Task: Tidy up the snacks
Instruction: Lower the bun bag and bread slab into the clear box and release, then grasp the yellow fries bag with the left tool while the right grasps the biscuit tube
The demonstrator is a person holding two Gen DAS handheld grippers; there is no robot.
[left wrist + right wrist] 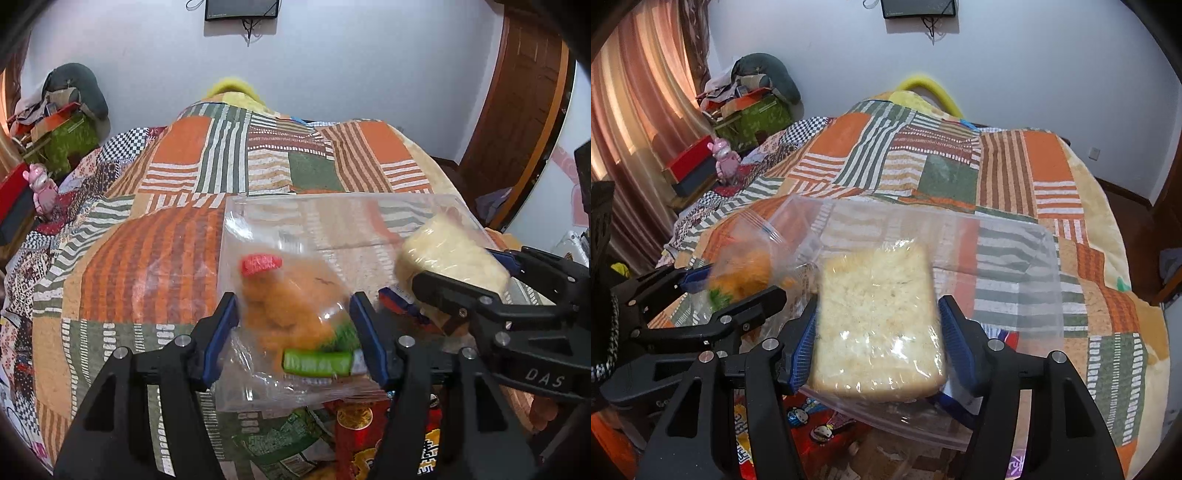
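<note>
I see the patchwork quilt (155, 258) covering the bed, pale wall behind. My right gripper (877, 345) clamps a wrapped pale crumbly slab (875, 325); my left gripper (293, 334) clamps an orange snack bag (291, 314) with a green label. Only the right view shows pink curtains (635, 122); only the left shows the wooden door (517, 110).

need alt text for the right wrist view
The right tongs straddle a pale crumbly snack slab in clear wrap over a clear zip bag on a patchwork quilt. At left, the left tongs straddle an orange snack pack.
</note>
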